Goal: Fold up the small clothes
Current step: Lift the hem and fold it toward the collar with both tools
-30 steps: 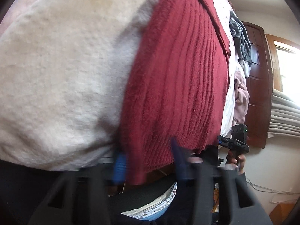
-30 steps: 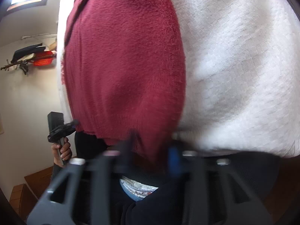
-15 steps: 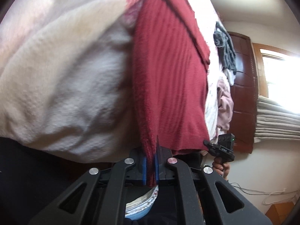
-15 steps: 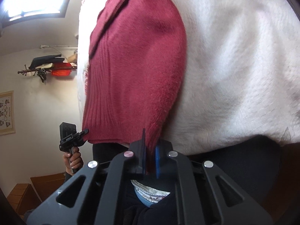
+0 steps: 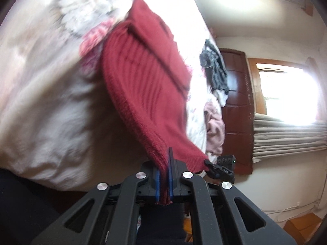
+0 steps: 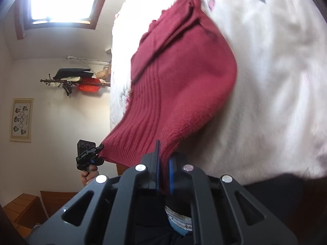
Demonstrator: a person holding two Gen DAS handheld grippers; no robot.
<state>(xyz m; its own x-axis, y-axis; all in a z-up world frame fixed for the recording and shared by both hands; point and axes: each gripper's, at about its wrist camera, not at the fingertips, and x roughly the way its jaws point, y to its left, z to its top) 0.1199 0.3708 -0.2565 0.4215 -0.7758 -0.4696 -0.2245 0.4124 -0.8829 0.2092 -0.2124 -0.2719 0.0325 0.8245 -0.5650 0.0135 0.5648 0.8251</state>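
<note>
Both grippers, left gripper and right gripper, have their jaws closed on the hem corners of the red sweater, which trails ahead of them onto the bed. Keeping the hem taut and level should give a straight fold.

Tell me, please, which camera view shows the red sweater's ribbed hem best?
The right wrist view: the red sweater shows its ribbed hem stretched between both claws. The left wrist view shows the sweater more edge-on and blurred, its hem mostly hidden.
</note>
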